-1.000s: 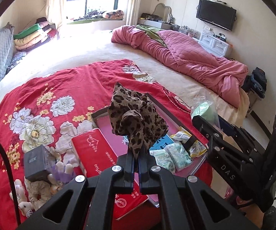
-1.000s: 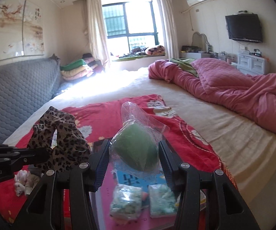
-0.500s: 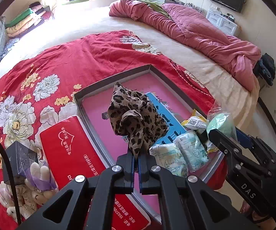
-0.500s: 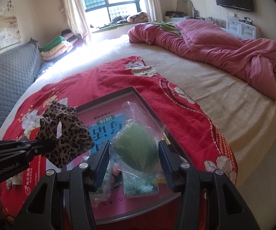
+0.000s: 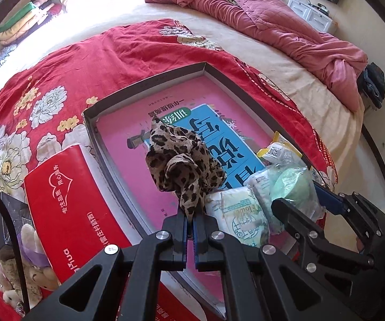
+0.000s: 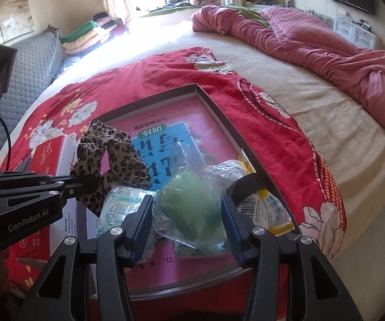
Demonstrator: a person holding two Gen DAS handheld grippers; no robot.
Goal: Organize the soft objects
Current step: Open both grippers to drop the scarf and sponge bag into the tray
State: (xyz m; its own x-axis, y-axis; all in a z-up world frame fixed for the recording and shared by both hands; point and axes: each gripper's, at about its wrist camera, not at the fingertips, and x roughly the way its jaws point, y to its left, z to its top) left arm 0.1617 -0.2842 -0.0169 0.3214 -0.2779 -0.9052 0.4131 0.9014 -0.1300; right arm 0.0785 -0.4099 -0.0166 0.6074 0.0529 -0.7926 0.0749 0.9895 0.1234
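Two grippers hang over a big flat tray that sits on a red flowery blanket on the bed. The left gripper pinches a leopard-print cloth right at its bottom tip, so the cloth bunches up above the tips and does not drag on anything. Its two sides are squeezed almost together, with only the thin cloth between them. The right gripper holds a green soft ball in a clear bag. Its blue pads press on each side of the ball, wide apart because the ball is fat, and the loose plastic puffs out around them. Both soft things are up over the near end of the tray, I think so they can be set down inside it. A blue and pink book lies flat on the tray floor, and some soft tissue packs are already tucked in the near corner (a yellow pack is beside them). That looks like the spot where the soft things get gathered. A red box lies just outside the tray on the left, with a small plush toy next to it. Those look like they are not sorted yet.
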